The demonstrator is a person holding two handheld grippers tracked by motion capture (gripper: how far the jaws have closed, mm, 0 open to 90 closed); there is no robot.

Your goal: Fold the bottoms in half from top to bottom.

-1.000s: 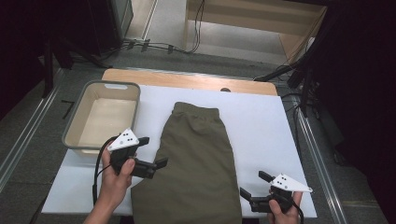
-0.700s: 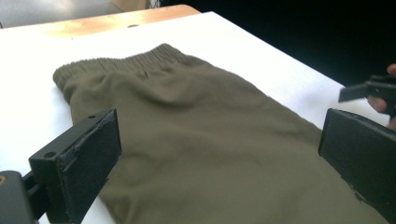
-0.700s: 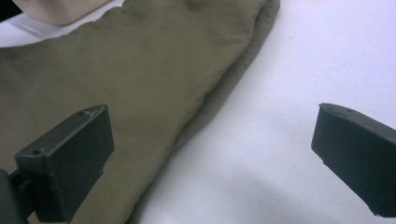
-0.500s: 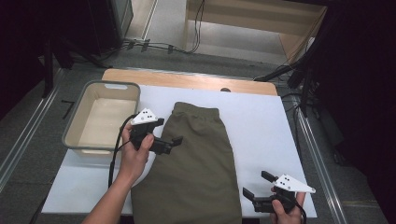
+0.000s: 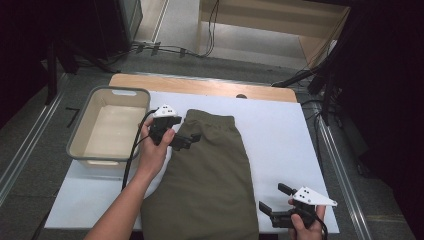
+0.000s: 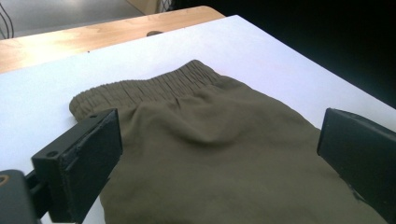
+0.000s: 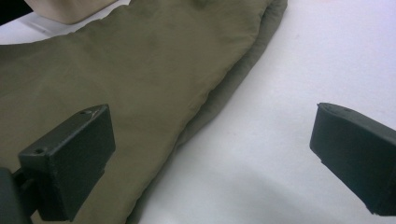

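Because the olive shorts (image 5: 207, 175) lie lengthwise on the white worktop (image 5: 280, 135), waistband (image 6: 149, 86) at the far end, the left gripper (image 5: 182, 141) hovers at that band's left corner, jaws spread and empty. The right gripper (image 5: 272, 200), jaws also spread, waits beside the near right edge.

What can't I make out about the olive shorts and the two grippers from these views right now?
- Olive shorts: the hem end is cut off by the bottom edge of the high view.
- Left gripper: the high view cannot settle whether its open jaws touch the waistband.
- Right gripper: hand cut off by the bottom edge.
- Grey bin: its near inner wall is hidden by its rim.
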